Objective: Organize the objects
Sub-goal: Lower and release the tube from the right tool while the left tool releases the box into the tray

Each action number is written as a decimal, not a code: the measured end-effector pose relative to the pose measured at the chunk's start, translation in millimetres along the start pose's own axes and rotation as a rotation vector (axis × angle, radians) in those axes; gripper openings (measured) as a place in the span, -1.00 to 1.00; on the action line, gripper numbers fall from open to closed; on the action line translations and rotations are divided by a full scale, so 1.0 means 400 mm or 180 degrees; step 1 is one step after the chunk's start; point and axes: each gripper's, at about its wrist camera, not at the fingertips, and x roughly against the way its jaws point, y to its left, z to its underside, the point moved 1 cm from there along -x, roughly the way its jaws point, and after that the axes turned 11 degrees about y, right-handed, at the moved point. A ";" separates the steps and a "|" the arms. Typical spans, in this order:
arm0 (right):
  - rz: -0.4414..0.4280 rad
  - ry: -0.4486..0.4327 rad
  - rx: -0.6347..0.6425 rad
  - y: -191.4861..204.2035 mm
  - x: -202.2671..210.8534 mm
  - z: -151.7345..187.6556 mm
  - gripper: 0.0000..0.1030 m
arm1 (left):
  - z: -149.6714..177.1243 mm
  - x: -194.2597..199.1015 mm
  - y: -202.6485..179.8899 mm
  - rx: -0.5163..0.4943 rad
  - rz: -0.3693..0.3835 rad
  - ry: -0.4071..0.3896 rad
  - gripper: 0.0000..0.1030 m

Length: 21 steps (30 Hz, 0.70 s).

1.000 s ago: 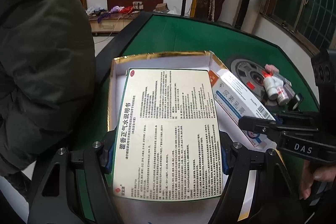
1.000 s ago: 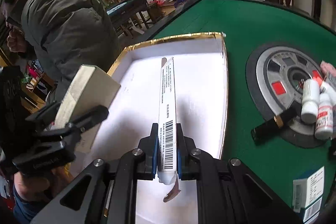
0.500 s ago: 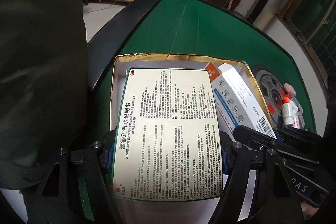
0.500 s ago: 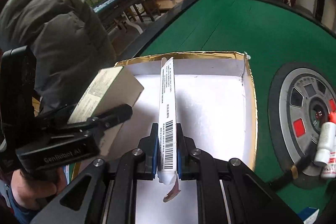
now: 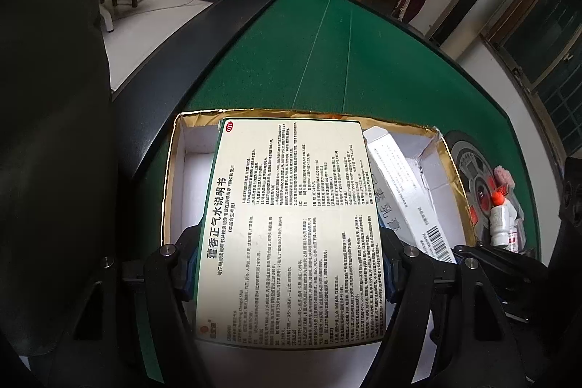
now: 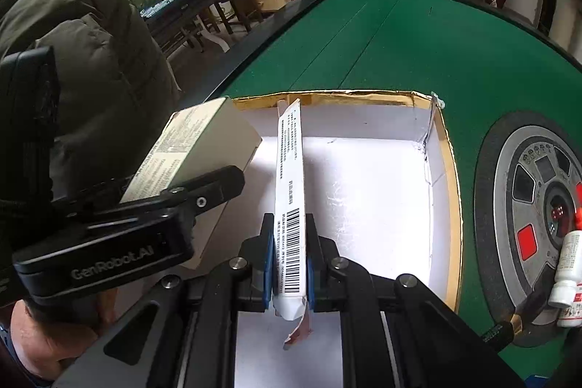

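Note:
My left gripper [image 5: 287, 264] is shut on a wide cream medicine box [image 5: 291, 220] printed with Chinese text, held over the left part of a gold-rimmed white tray box [image 5: 171, 170]. My right gripper [image 6: 289, 259] is shut on a slim white medicine box [image 6: 291, 170] with a barcode, held on edge above the white floor of the same tray [image 6: 449, 191]. In the right wrist view the cream box [image 6: 192, 148] and the left gripper [image 6: 174, 199] hang at the tray's left side. The slim box shows beside the cream box in the left wrist view [image 5: 403, 199].
The tray stands on a green felt table [image 5: 345, 53] with a black rim. A round grey centre console [image 6: 538, 228] lies right of the tray, with small white bottles [image 6: 567, 271] and a dark stick [image 6: 516, 319] on it. A person in a dark jacket [image 6: 91, 60] stands at the left.
Both grippers have moved forward and down over the tray with their boxes. The tray looks larger and nearer, and the two boxes have come closer together.

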 end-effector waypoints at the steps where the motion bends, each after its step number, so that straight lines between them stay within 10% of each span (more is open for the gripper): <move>1: 0.0005 0.0007 0.0007 0.001 -0.003 -0.003 -0.77 | -0.002 0.002 0.003 0.0002 0.0039 -0.0007 0.40; 21: 0.0035 0.0086 0.0114 0.020 -0.056 -0.016 -0.76 | -0.005 0.002 0.012 -0.0104 0.0065 -0.0136 0.40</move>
